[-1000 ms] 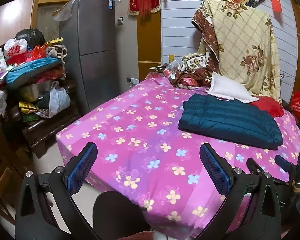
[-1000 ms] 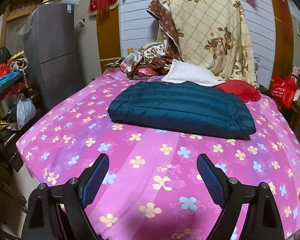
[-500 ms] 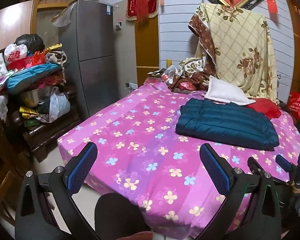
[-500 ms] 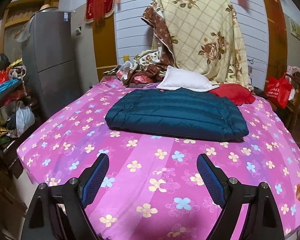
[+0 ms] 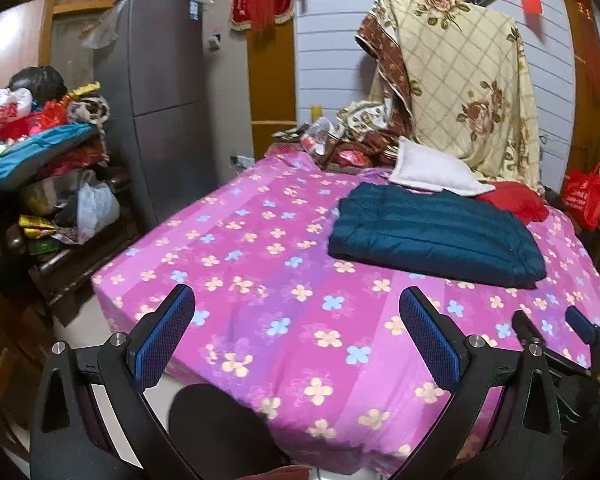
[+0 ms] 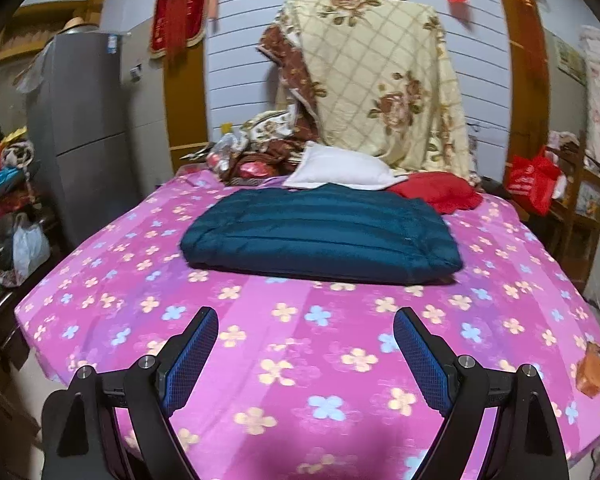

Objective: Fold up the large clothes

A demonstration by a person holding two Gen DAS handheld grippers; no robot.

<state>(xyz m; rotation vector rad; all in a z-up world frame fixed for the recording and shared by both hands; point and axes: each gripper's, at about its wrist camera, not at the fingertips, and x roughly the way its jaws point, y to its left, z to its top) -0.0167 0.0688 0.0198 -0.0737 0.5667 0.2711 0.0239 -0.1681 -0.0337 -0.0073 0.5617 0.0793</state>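
Observation:
A dark teal quilted down jacket (image 5: 436,234) lies folded flat on the far half of a bed with a pink flowered sheet (image 5: 284,280). It also shows in the right wrist view (image 6: 320,236). My left gripper (image 5: 296,332) is open and empty above the bed's near left corner, well short of the jacket. My right gripper (image 6: 304,344) is open and empty above the bed's near edge, facing the jacket. The right gripper's fingers (image 5: 580,324) show at the right edge of the left wrist view.
A white pillow (image 6: 340,168) and red cloth (image 6: 436,192) lie behind the jacket. A floral blanket (image 6: 380,88) hangs on the wall. A grey fridge (image 5: 156,92) and piled shelves (image 5: 48,168) stand left. Red bag (image 6: 532,182) right. A small orange object (image 6: 592,368) lies on the sheet.
Both grippers have drawn back from the bed and lifted; the jacket looks smaller and farther. The left view has swung right. Both grippers stay open.

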